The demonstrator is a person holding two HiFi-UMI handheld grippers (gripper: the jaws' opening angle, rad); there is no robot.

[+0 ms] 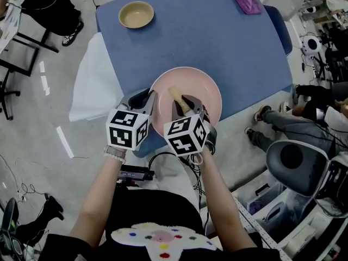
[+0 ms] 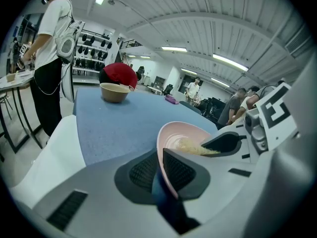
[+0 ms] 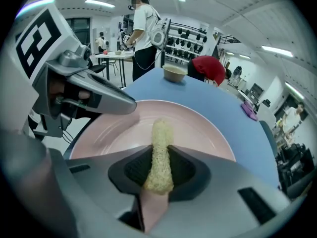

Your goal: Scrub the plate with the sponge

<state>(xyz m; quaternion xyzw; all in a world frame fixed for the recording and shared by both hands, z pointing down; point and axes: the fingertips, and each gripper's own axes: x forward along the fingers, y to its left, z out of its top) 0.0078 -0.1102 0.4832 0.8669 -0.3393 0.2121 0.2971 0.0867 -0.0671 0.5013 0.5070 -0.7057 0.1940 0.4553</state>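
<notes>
A pink plate [image 1: 204,91] lies at the near edge of the blue table [image 1: 201,37]. My left gripper [image 1: 151,103] is shut on the plate's left rim [image 2: 161,152], one pad on each side of the rim. My right gripper [image 1: 185,105] is shut on a thin yellow sponge [image 3: 159,155], squeezed flat between the pads. The sponge [image 1: 178,99] points out over the inside of the plate [image 3: 198,128], its far end low over the plate's floor; whether it touches I cannot tell. In the left gripper view the sponge [image 2: 193,147] shows inside the plate beside the right gripper's dark finger [image 2: 225,143].
A tan bowl [image 1: 136,14] stands at the table's far left, a purple cloth [image 1: 249,1] at the far right. White cloth [image 1: 95,86] hangs off the table's left side. Seated people [image 1: 293,118] and a chair [image 1: 296,159] are to the right. A standing person [image 2: 52,48] is beyond the table.
</notes>
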